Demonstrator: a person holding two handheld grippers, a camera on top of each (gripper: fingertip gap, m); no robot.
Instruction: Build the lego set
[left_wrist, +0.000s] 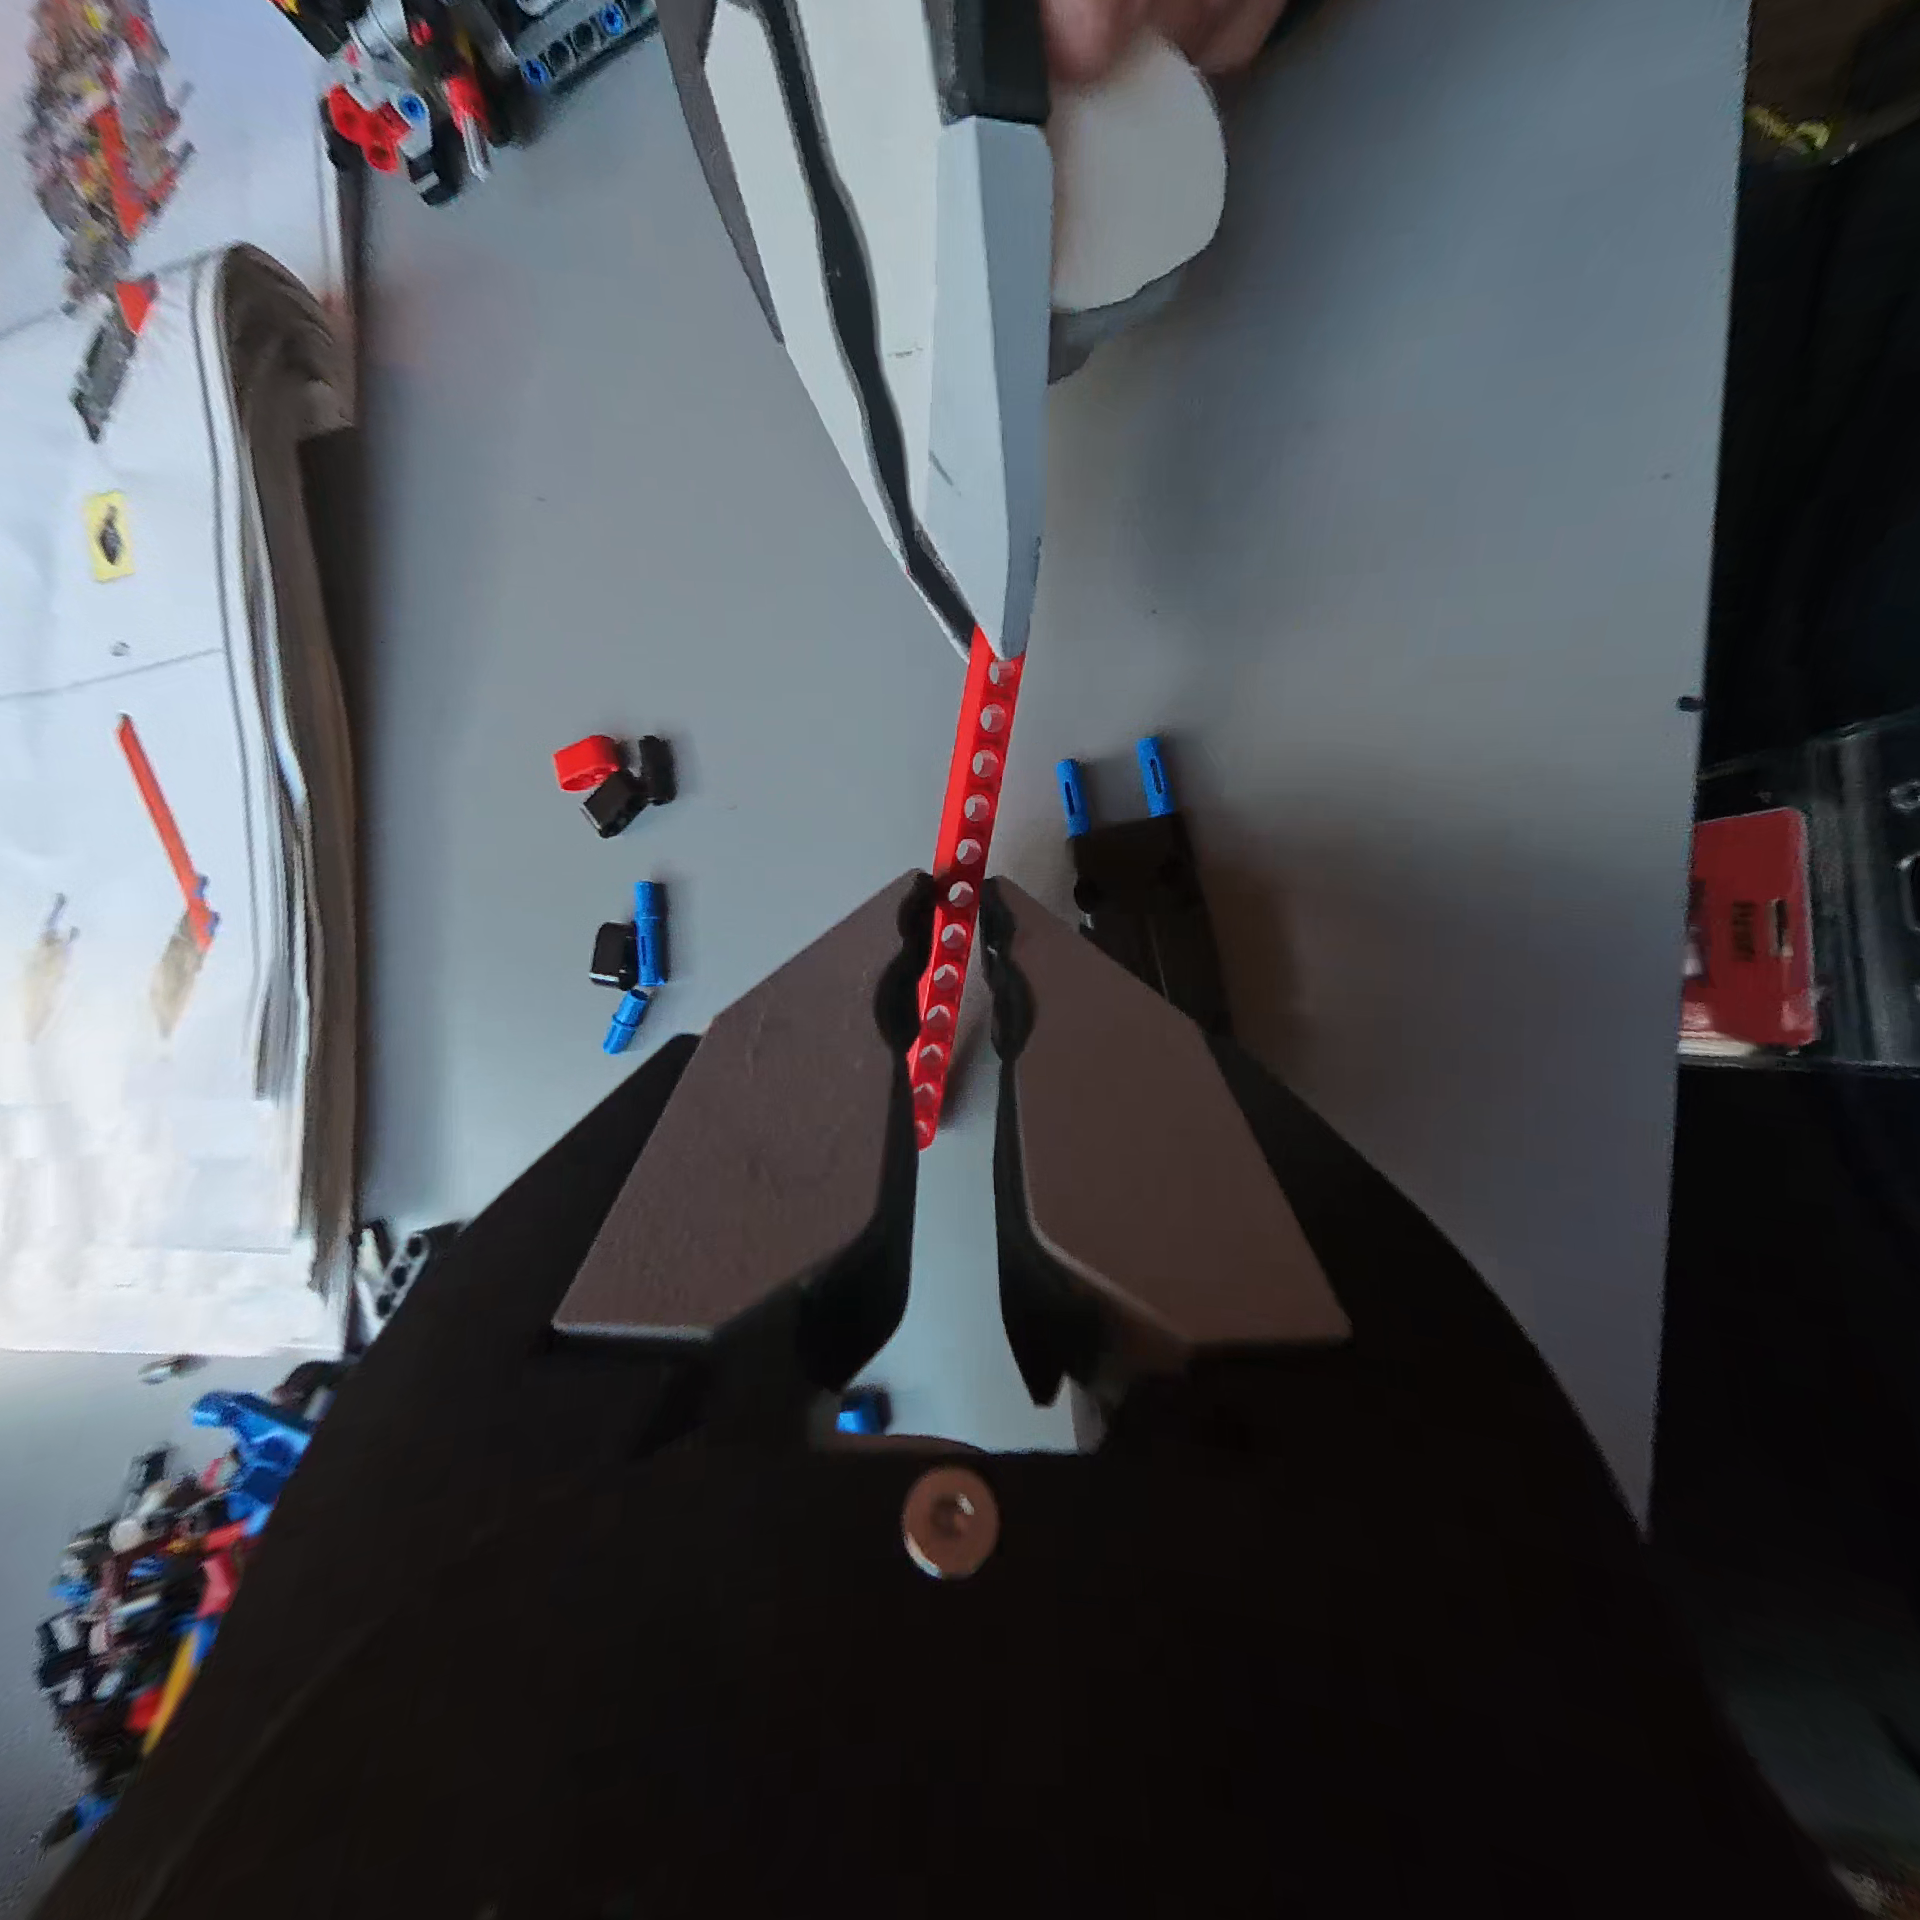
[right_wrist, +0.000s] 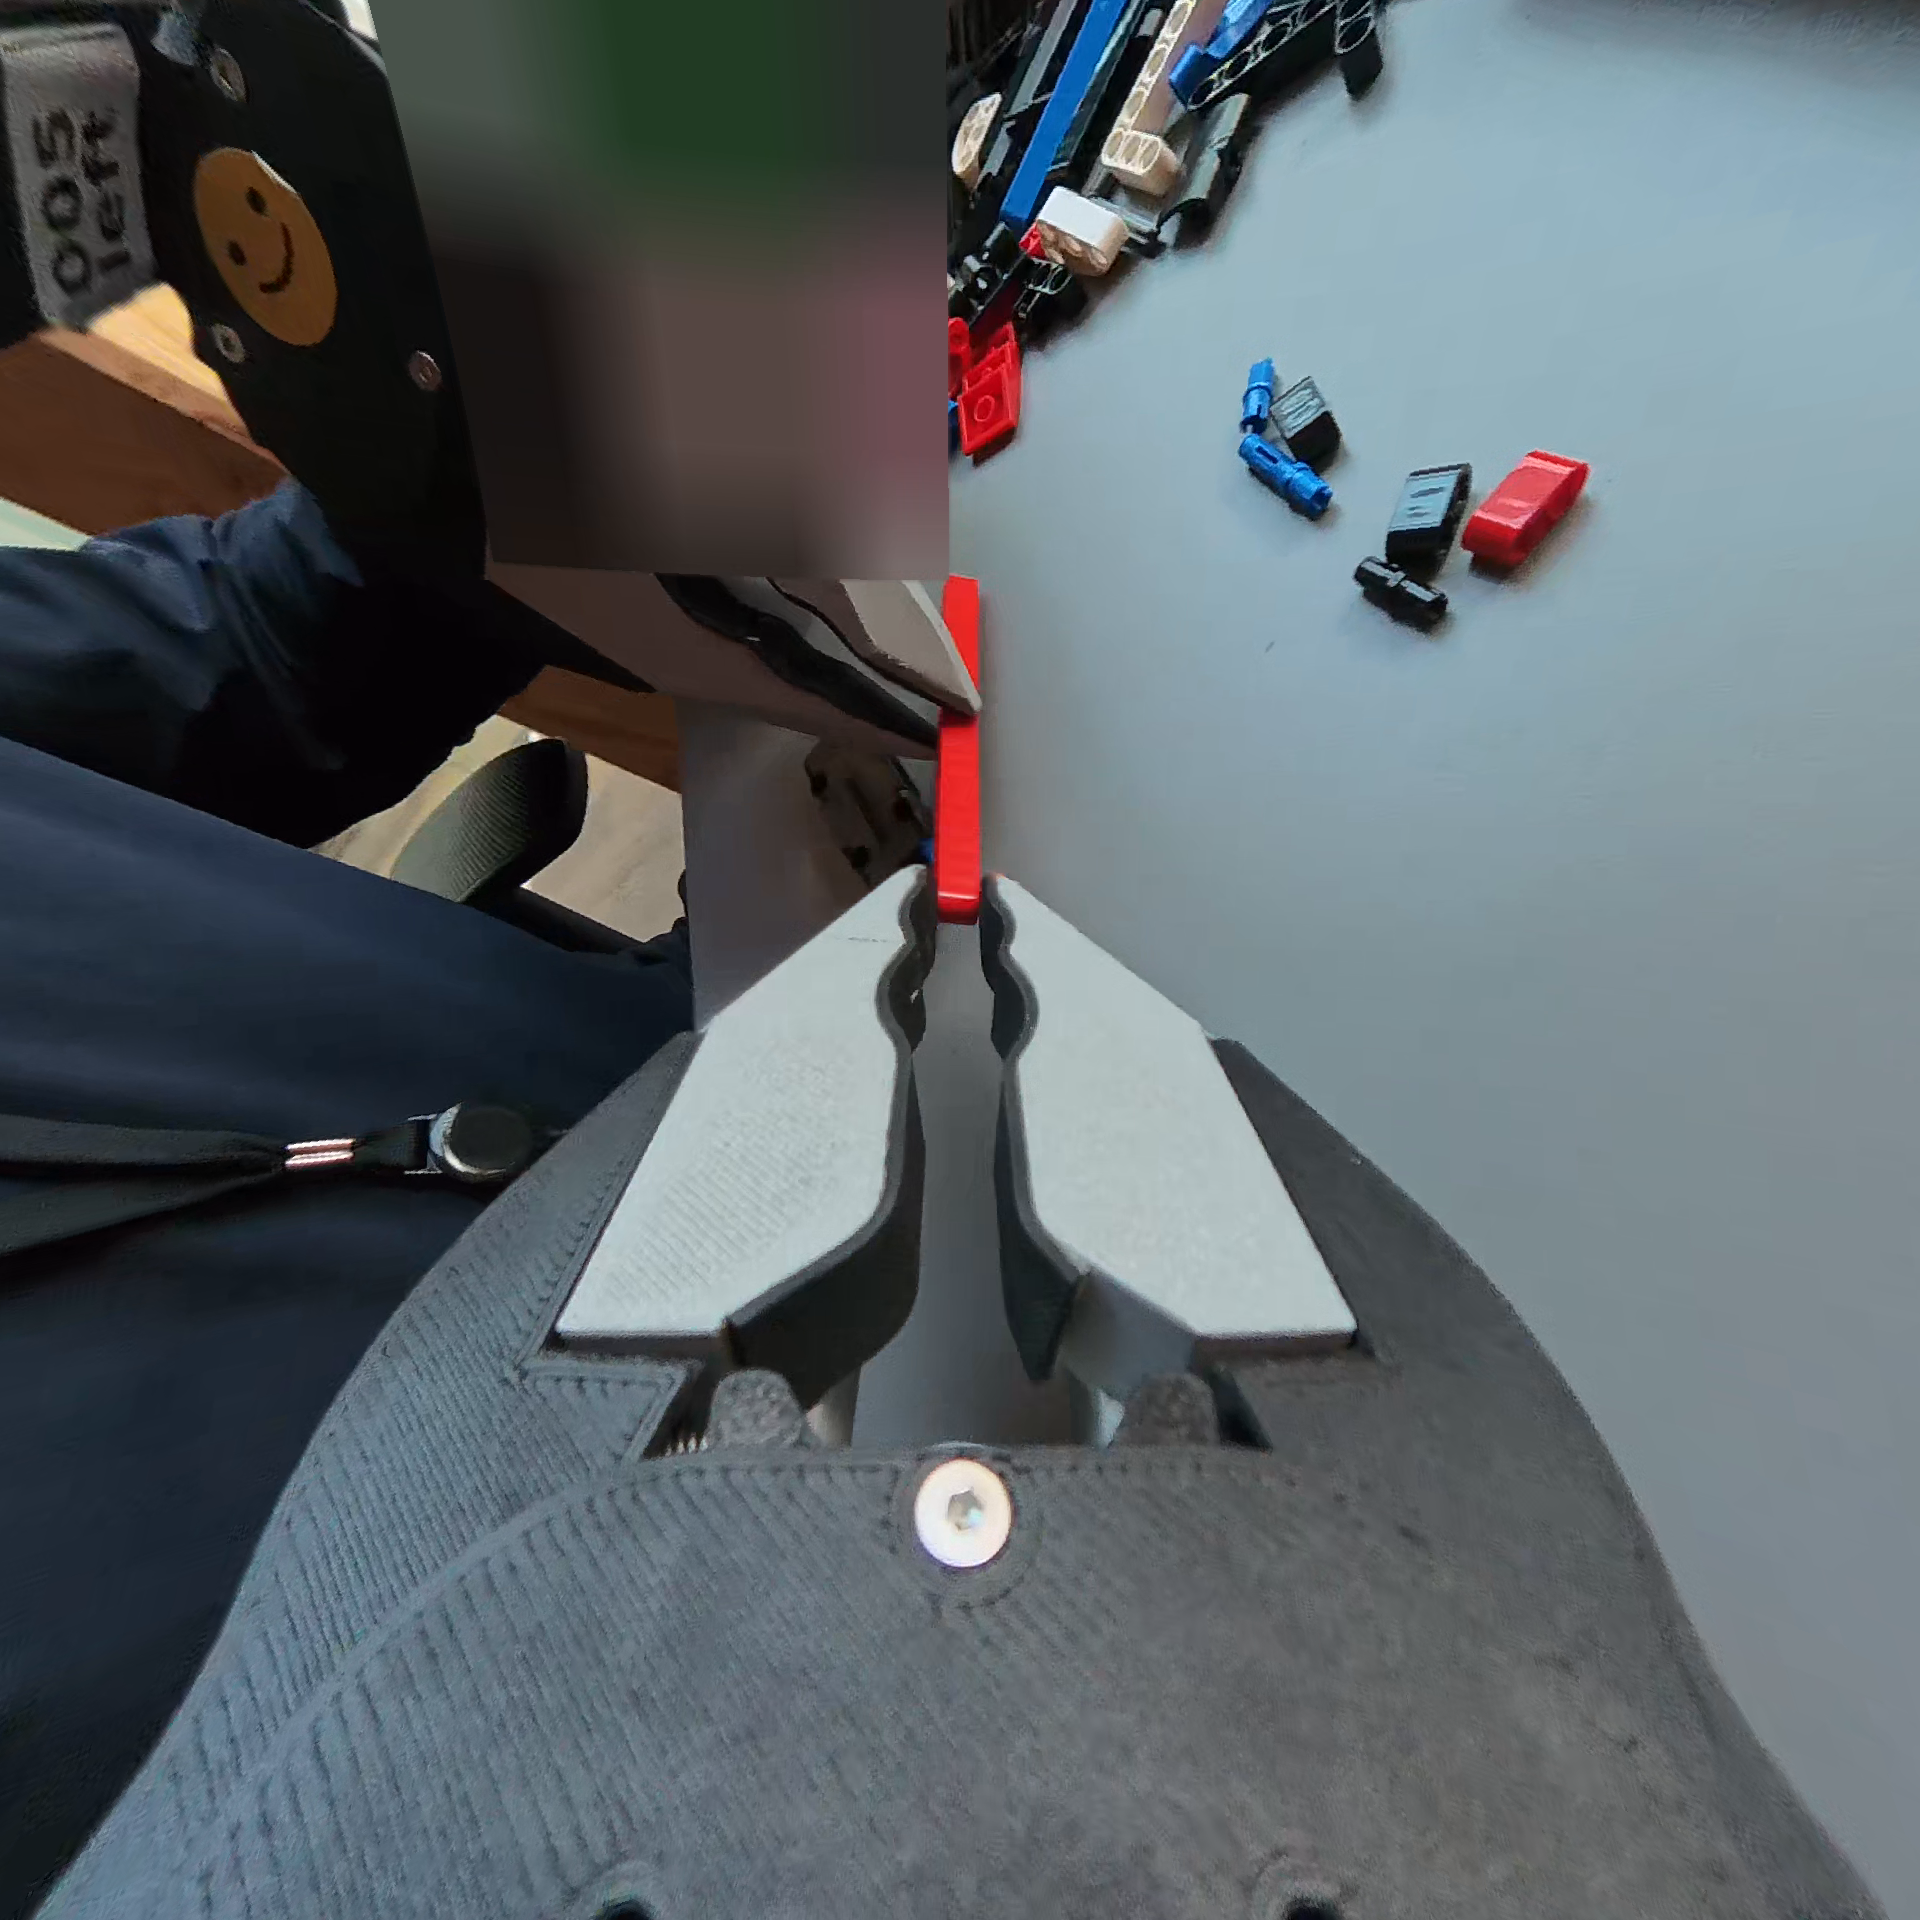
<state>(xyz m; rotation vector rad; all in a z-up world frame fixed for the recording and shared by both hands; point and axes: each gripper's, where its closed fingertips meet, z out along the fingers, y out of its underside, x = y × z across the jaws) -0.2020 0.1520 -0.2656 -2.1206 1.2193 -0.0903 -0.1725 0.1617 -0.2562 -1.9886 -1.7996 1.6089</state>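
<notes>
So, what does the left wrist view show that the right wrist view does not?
Only the left wrist view shows the open instruction booklet, two blue pins in a black piece and the row of holes along the red beam.

Only the right wrist view shows a person's dark sleeve and a chair.

Both show the grey table, loose small parts, and the red beam gripped at opposite ends by the left gripper and right gripper.
</notes>
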